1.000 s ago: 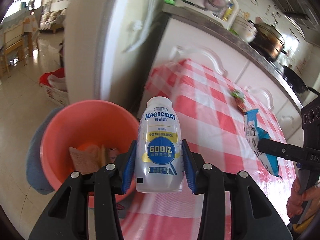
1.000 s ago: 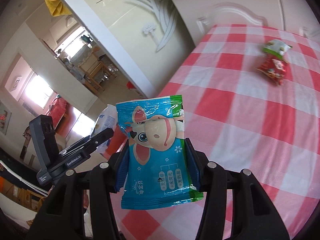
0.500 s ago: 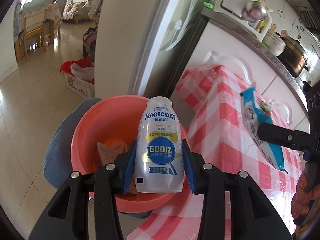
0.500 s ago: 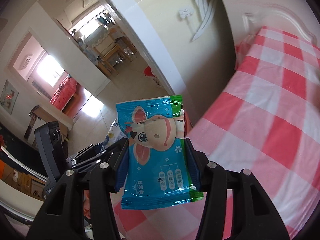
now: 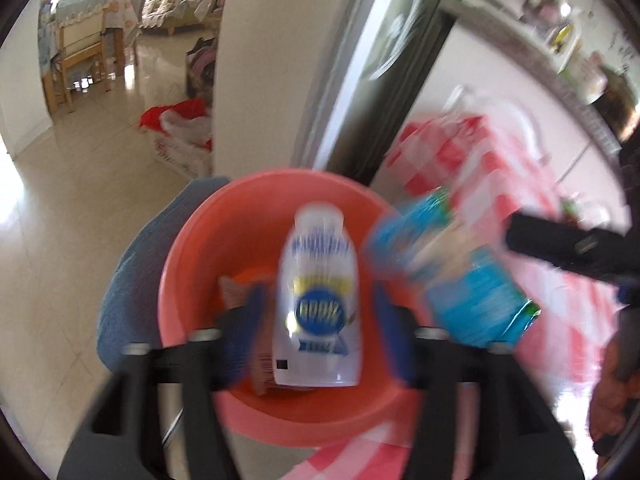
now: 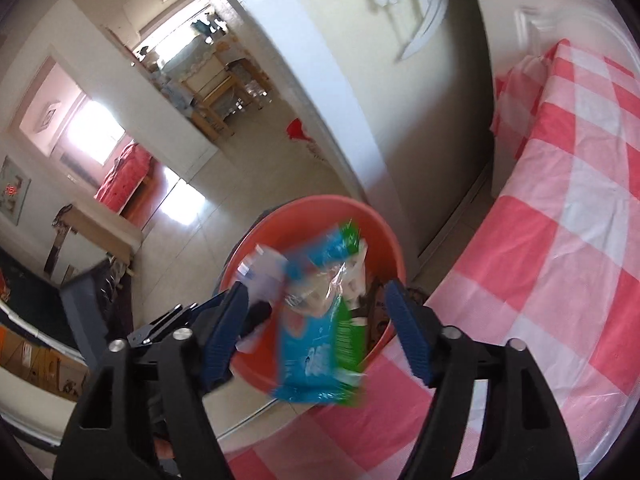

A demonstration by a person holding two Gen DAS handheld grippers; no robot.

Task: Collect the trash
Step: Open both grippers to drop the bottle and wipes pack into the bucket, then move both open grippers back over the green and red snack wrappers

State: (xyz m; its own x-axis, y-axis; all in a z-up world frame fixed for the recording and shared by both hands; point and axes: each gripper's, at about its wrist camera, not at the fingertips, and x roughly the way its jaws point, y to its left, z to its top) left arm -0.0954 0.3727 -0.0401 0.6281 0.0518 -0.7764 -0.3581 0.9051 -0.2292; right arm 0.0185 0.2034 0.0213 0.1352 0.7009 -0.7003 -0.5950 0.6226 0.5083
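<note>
Both tools spread – bottle [image 5: 318,304], packet [image 6: 320,336] (blurred) over basin [image 6: 384,236].

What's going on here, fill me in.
A person with a gripper in each hand is dumping trash into the orange basin beside the checked table. The left gripper has opened around the white drink bottle, which looks to be dropping. The right gripper is open too, and the blue snack wrapper hangs loose between its fingers, over the basin. Other trash already lies inside.

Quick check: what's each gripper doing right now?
Left gripper: open, bottle loose between its fingers.
Right gripper: open, blue packet dropping toward the bucket.
</note>
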